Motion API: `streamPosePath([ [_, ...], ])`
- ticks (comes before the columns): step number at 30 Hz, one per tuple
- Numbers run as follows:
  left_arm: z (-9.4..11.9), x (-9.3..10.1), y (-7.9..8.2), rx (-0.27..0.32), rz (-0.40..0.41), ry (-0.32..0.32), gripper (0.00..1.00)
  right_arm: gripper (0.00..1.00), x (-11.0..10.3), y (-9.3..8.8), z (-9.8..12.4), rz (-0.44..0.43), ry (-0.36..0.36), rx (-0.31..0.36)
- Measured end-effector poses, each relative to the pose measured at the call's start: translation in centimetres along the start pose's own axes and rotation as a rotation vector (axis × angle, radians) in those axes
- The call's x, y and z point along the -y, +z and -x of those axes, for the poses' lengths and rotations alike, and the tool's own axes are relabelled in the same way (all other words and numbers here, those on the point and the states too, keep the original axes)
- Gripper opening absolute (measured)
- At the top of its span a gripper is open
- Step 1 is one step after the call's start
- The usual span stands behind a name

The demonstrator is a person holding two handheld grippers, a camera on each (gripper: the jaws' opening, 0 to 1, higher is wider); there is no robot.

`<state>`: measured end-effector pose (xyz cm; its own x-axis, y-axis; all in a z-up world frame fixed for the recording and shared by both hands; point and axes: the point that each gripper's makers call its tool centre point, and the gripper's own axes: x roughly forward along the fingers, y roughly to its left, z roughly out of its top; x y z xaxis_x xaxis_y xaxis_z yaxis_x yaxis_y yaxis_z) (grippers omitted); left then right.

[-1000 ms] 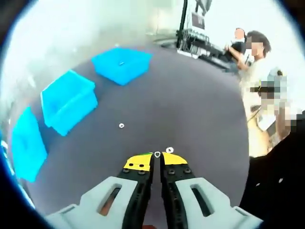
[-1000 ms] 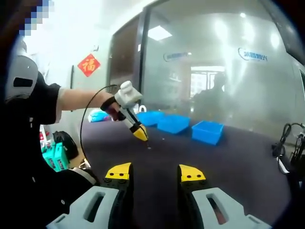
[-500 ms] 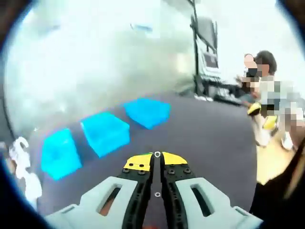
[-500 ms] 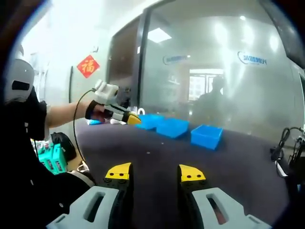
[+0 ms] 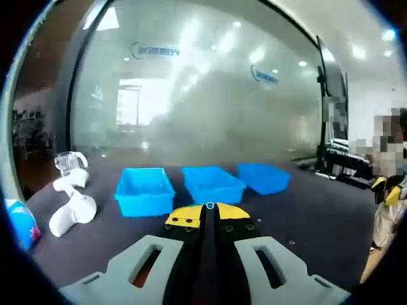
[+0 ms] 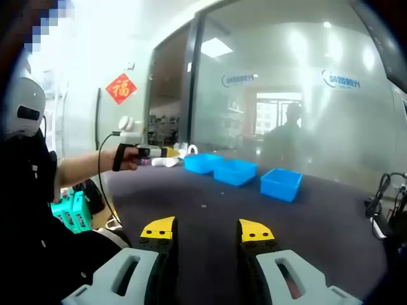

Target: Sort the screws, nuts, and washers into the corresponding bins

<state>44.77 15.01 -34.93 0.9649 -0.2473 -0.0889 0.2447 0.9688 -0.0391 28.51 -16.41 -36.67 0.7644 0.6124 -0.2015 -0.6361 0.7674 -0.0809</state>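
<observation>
Left gripper view: the left gripper (image 5: 210, 207) has its yellow-tipped jaws pressed together, pinching a small ring-shaped bit, looks like a washer (image 5: 210, 205), right at the tips.
Left gripper from the other side: in the right gripper view you can see it (image 6: 170, 152) held out over the far left part of the table by a person's hand (image 6: 129, 157), with a cable hanging from it.
Right gripper: the right gripper (image 6: 207, 230) sits low over the table, jaws apart, dark tabletop showing in the gap between them.
Bins: three blue bins in a row on the table, just ahead of the left gripper's tips. Left bin (image 5: 144, 190), middle bin (image 5: 212, 184), right bin (image 5: 263, 177). They're just beside each other. In the right gripper view the same row (image 6: 236, 171) is further off, past the middle of the table.
Loose parts: a tiny speck lies on the table (image 6: 203, 206) out in front of the right gripper, too small to tell which kind. Another small one (image 5: 292, 242) lies to the right of the left gripper.
Table: dark purple-grey surface (image 5: 305, 216).
Other stuff: a white object (image 5: 72, 206) lies on the table left of the bins, with a clear cup-like thing (image 5: 65, 163) behind it.
Background: frosted glass wall (image 5: 210, 101) behind the bins; red square decoration (image 6: 121, 88) on the wall in the right gripper view.
</observation>
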Motion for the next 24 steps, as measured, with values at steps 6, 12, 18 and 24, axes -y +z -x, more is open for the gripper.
streamPosePath([
  [6,-1.8,-3.2,2.6,0.041,0.0,0.052,0.01,0.33,-0.2,-0.1,-0.2,-0.004,0.008,0.001],
  [12,-4.9,-6.1,4.3,0.043,-0.018,0.092,0.01,0.33,-0.3,0.0,-0.3,-0.003,0.011,0.001],
  [18,-8.5,-8.8,4.3,0.011,0.029,0.129,0.01,0.33,-0.5,-0.5,-0.1,-0.012,0.01,-0.008],
  [24,-11.9,-9.2,3.3,-0.044,0.114,0.111,0.01,0.33,-0.3,-0.6,0.0,-0.015,0.004,-0.012],
])
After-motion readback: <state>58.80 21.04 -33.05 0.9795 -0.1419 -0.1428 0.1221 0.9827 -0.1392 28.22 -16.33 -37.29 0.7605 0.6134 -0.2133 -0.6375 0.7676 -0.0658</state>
